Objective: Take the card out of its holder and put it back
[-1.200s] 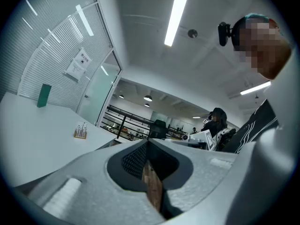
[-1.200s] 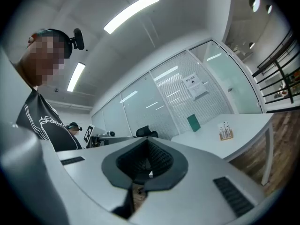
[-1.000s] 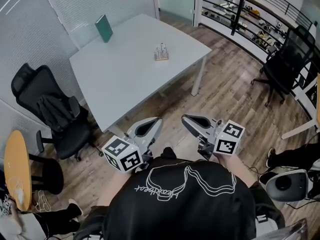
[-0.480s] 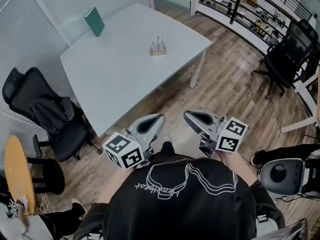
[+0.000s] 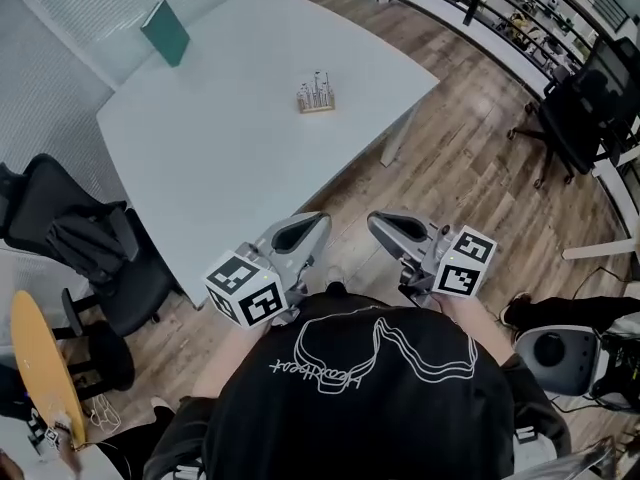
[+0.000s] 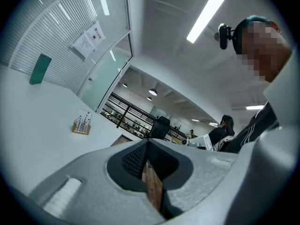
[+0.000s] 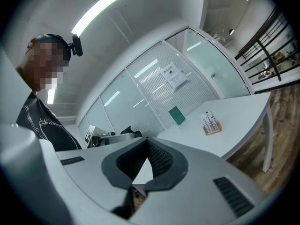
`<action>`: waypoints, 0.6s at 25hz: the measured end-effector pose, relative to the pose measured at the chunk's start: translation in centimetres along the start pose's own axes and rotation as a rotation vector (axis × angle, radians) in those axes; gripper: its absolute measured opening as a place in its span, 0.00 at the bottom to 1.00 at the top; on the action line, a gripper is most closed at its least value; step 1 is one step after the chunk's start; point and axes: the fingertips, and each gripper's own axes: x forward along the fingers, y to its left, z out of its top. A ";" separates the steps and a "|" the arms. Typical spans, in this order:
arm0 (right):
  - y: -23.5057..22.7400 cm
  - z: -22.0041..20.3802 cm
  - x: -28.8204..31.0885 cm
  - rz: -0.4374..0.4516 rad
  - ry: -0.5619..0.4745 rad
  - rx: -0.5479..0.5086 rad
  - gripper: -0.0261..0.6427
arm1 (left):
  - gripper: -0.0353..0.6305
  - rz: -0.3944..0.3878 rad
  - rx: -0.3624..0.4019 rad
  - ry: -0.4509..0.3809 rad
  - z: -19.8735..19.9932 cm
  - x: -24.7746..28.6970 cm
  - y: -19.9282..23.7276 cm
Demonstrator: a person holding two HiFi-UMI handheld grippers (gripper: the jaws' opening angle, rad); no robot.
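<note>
A small wooden holder [image 5: 315, 96] with several thin upright pieces stands near the middle of the white table [image 5: 220, 138]. A green flat object [image 5: 165, 33] stands upright at the table's far left corner. Both grippers are held close to the person's chest, short of the table's near edge. My left gripper [image 5: 318, 221] and my right gripper [image 5: 376, 221] point toward the table, jaws together and empty. The left gripper view shows the holder [image 6: 82, 125] and the green object [image 6: 40, 69] beyond the shut left gripper [image 6: 147, 142]. The right gripper view shows the holder [image 7: 211, 124] past the shut right gripper [image 7: 146, 139].
A black office chair [image 5: 90, 243] with a dark bag on it stands left of the table, another chair [image 5: 585, 108] at the right. A round wooden stool top [image 5: 40, 363] is at the lower left, a white device [image 5: 555, 353] on the floor at the lower right. Shelving [image 5: 520, 18] runs along the back.
The person has stepped toward the table: it now lies nearer and lower left in the head view. Both grippers came along, still shut and held side by side.
</note>
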 end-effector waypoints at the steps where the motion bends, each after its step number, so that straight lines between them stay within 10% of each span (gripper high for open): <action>1: -1.2 0.6 0.9 -0.006 0.002 0.007 0.05 | 0.07 0.001 -0.001 -0.001 0.8 0.6 1.4; 15: -7.0 4.5 6.8 -0.016 0.022 -0.029 0.05 | 0.07 0.023 -0.033 -0.021 4.8 3.9 9.7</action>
